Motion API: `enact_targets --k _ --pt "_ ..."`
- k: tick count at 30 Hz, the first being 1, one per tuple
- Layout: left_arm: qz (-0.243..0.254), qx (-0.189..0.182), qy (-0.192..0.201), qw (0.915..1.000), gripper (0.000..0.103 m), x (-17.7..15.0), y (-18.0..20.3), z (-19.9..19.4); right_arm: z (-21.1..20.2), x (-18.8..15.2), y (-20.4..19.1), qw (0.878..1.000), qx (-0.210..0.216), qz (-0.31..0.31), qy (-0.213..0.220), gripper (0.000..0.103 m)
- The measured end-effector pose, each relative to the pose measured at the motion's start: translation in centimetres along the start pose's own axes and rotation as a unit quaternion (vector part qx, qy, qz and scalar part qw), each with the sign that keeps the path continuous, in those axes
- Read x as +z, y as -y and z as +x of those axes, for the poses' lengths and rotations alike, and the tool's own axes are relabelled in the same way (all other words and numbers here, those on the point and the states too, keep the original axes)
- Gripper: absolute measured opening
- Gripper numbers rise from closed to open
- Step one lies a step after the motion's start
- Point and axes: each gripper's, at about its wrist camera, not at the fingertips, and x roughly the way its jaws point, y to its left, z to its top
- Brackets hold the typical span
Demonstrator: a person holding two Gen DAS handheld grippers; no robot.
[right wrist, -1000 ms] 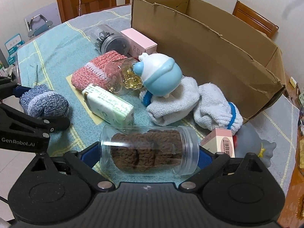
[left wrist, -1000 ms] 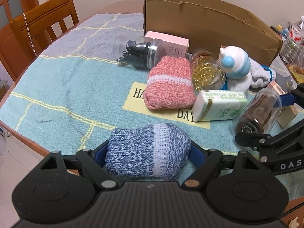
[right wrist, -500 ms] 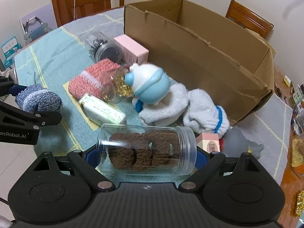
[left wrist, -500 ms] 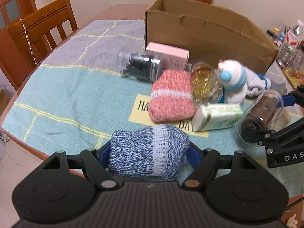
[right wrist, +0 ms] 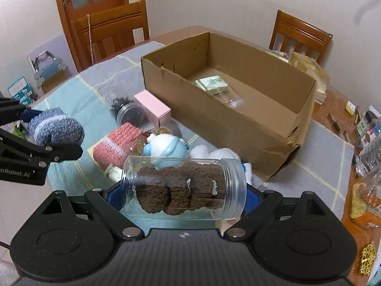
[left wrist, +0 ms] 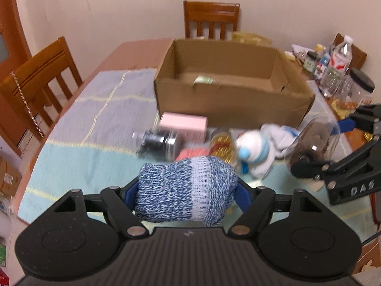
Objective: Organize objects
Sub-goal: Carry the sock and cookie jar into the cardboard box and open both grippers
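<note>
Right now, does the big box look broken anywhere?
Yes. The cardboard box has a torn, crumpled lower corner on its near right side, and small rips along the top edge of its front wall.

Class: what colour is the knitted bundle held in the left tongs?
Blue-and-white marl bundle; clearest in the left wrist view.

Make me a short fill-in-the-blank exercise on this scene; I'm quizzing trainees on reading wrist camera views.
1. The left gripper holds a rolled blue ____.
2. The right gripper holds a clear jar lying on its ____.
3. The cardboard box stands with its top ____.
4. The pink carton lies ____ the box.

Missing words: sock; side; open; outside
</note>
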Motion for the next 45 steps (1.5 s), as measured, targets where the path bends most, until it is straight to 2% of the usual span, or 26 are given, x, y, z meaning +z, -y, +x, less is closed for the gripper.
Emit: enact_targets --k 4,10,17,24,29,30,31,32,38,45 --pt "0.003 -0.014 0.008 0.9999 0.077 2.2 0.8 0.3 -0.9 0.3 0.8 1.000 0.001 0.001 0.006 0.095" --pt "0.028 -0.039 0.039 0.9981 0.077 6.6 1.2 1.4 -1.8 1.7 2.4 0.999 -0.025 0.019 0.027 0.095" --pt "0.059 -0.055 0.076 0.9939 0.077 12.1 1.6 2.9 -1.8 5.2 4.8 0.996 -0.062 0.050 0.049 0.095" --pt "0.075 -0.061 0.079 0.9921 0.077 15.8 1.6 5.9 -1.1 8.7 7.0 0.991 -0.087 0.078 0.071 0.095" --pt "0.081 -0.057 0.071 0.9925 0.080 16.7 1.2 8.2 0.8 10.2 8.0 0.990 -0.093 0.090 0.063 0.095" --pt "0.081 -0.058 0.067 0.9927 0.084 16.8 1.1 8.6 1.2 10.4 8.1 0.990 -0.093 0.091 0.060 0.096" --pt "0.080 -0.061 0.061 0.9930 0.094 16.7 1.0 9.0 1.6 10.5 8.2 0.990 -0.093 0.093 0.057 0.100" --pt "0.079 -0.062 0.060 0.9932 0.099 16.6 0.9 9.3 1.9 10.6 8.2 0.989 -0.097 0.093 0.056 0.103" --pt "0.078 -0.050 0.050 0.9945 0.099 16.2 0.4 10.1 2.6 10.7 7.6 0.990 -0.102 0.082 0.051 0.103" --pt "0.061 -0.048 0.047 0.9959 0.099 15.3 0.0 9.2 2.1 9.9 7.5 0.990 -0.102 0.086 0.052 0.103"
